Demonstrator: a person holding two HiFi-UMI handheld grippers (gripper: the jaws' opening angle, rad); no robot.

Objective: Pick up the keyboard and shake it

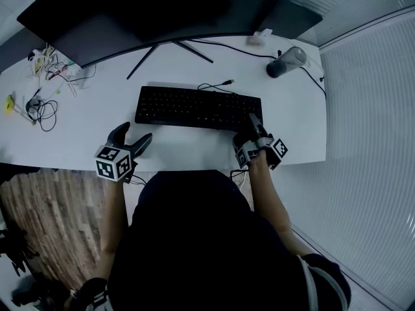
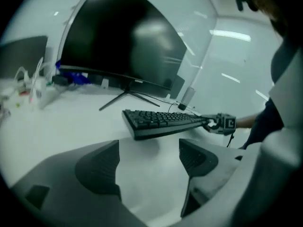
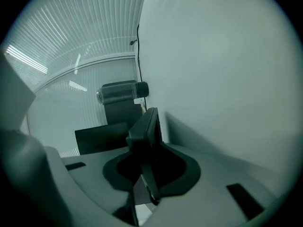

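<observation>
The black keyboard (image 1: 198,107) lies across the middle of the white desk (image 1: 97,118), in front of the monitor. My right gripper (image 1: 255,127) is shut on the keyboard's front right corner. In the right gripper view the keyboard's edge (image 3: 147,126) runs end-on between the jaws of the right gripper (image 3: 149,169). My left gripper (image 1: 133,141) stands open just off the front left corner, apart from it. The left gripper view shows the keyboard (image 2: 163,121) ahead of the open left gripper (image 2: 149,145), a shadow under its near end, nothing between the jaws.
A wide dark monitor (image 1: 162,11) on thin stand legs (image 1: 172,50) fills the back of the desk. A dark cylindrical tumbler (image 1: 286,62) lies at the back right. Tangled cables (image 1: 40,109) sit at the left. The keyboard's cord (image 1: 217,85) loops behind it.
</observation>
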